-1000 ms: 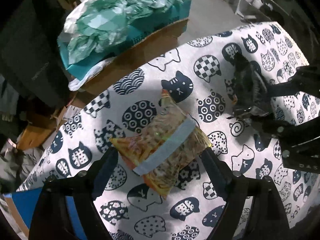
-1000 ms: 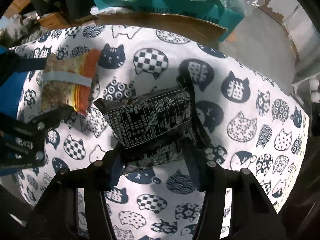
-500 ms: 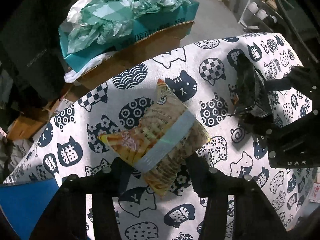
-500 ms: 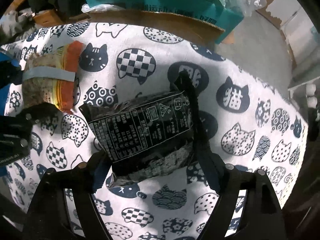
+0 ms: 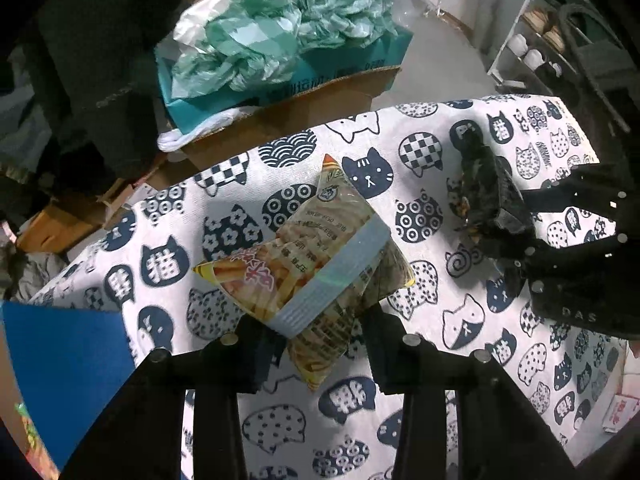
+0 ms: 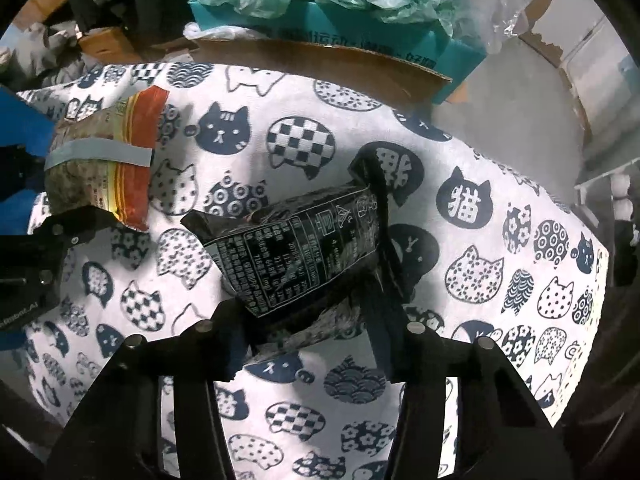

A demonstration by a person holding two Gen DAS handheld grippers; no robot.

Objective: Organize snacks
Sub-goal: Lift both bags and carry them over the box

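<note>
Grippers both loaded. Left gripper [image 5: 318,334] clamped on orange fries snack bag [image 5: 308,276] with a grey tape band, held above cat-print desk [image 5: 460,352]. Right gripper [image 6: 306,334] clamped on black snack bag [image 6: 304,256], at 3 o'clock of the fries bag in left wrist view. Teal box [image 5: 280,76] of green plastic bags at 12 o'clock, beyond desk edge.

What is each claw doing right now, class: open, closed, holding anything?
Left claw: closed on the orange snack bag, raised off the tablecloth.
Right claw: closed on the black snack bag.
</note>
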